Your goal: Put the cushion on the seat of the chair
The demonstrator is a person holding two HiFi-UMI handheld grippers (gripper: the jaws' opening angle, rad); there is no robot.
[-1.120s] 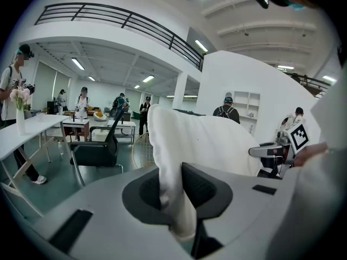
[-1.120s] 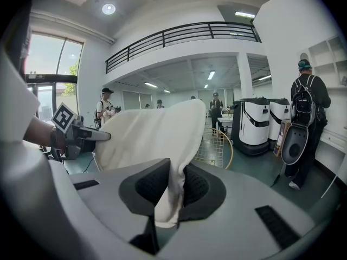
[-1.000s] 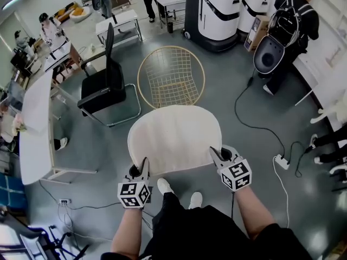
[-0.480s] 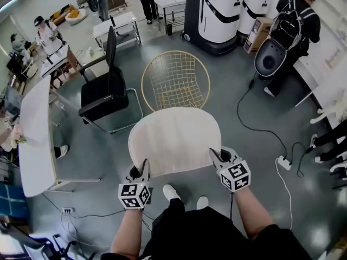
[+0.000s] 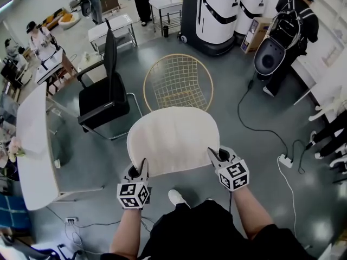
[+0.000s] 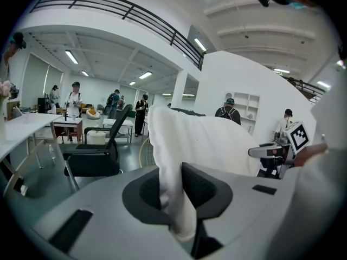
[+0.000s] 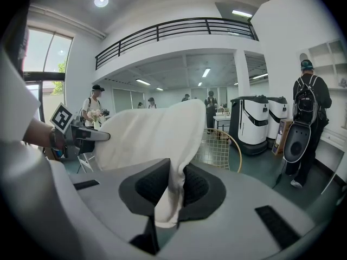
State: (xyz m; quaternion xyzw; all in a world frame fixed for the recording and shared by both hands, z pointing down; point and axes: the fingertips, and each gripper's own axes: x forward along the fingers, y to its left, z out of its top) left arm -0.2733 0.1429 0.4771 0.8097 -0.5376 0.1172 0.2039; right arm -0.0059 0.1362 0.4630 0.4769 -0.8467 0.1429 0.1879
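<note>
Wide grey floor [image 5: 260, 161] here, and out ahead stands the target, the gold wire chair [image 5: 178, 83], its round mesh seat bare and waiting. A black office chair [image 5: 103, 99] sits just to its left, out of the path.

Now the cushion [image 5: 173, 140]: big, cream and rounded, carried in the air between the person and the wire chair and spread out almost flat. Its far edge just overlaps the chair's near rim in the head view, but it's well above the seat and not yet on it. It is held flat and stretched like this, I'd say, so it can be slid straight over the rim and dropped square onto the mesh without folding.

The left gripper [image 5: 142, 169] has the near-left corner and the right gripper [image 5: 214, 156] the near-right corner. In each gripper view the fingers [image 6: 203, 186] are clamped tight on a pinch of cream fabric that bunches between the pads. Two corners and an even spread keep the soft thing from sagging to one side.

What's changed since a second back? The wire chair sits a touch lower and nearer in the head view, and the black office chair has slid along with it. Only one shoe [image 5: 177, 197] now shows under the cushion where there were two. The person is walking it in. The grip and the cushion's spread look the same.
</note>
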